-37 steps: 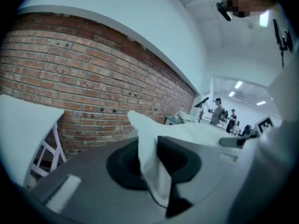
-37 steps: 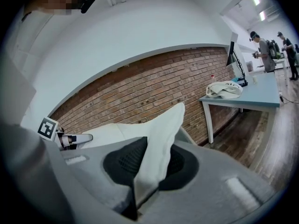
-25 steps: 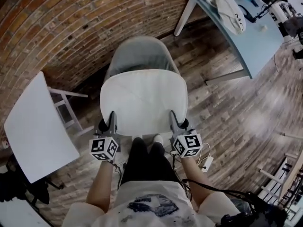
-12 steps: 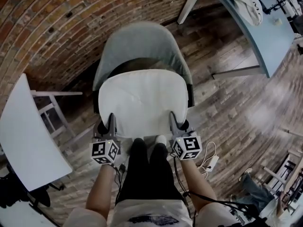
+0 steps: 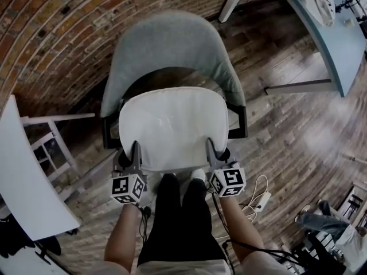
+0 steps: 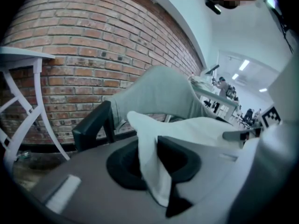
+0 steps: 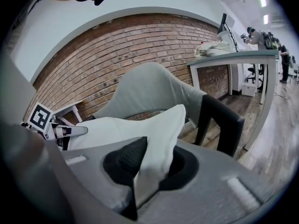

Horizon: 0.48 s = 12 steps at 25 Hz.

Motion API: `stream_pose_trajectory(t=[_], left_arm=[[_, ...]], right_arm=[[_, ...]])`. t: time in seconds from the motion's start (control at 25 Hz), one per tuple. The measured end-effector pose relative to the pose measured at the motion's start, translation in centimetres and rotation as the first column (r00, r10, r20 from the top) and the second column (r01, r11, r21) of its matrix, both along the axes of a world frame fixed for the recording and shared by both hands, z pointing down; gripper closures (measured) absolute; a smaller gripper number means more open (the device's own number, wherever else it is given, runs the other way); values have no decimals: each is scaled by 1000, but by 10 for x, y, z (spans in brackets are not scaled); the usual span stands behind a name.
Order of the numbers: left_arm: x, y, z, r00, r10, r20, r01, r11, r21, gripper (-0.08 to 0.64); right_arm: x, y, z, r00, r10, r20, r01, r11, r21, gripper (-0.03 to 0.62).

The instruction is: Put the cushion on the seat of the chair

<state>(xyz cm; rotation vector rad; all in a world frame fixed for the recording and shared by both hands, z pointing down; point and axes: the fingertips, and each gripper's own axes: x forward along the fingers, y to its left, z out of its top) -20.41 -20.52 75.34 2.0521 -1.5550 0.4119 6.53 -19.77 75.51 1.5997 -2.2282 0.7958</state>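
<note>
Far left there's a white table up against the brick wall.

Next over, the left gripper has its jaws narrow, pinched on the near left corner of the cushion. In the left gripper view the white fabric is squeezed right between the dark pads and sticks out past them.

The cushion is white and held pretty much flat. It hangs over the chair, between the two black armrests, with its far edge near the grey backrest. It covers the seat from above, so I honestly can't tell if it's touching the seat or hovering just over it. The person's legs are right at the cushion's near edge, between the two grippers.

The right gripper mirrors the left: jaws narrow, clamped on the near right corner, with the fabric bunched between them in the right gripper view. Both grippers are level with each other, one at each near corner.

On the wood floor, right of the legs, lies a white power strip with a cable. Far right, in the top corner, is a blue table with a white cloth on it.
</note>
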Motion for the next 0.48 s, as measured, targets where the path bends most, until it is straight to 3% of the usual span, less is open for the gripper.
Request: stream_pose_trajectory(t=[0.48], left_arm=[[4,4,64,1000,-16,-4,15,999,-43,495]], right_arm=[[3,2,62,1000,7,-8,-8,999,-43,525]])
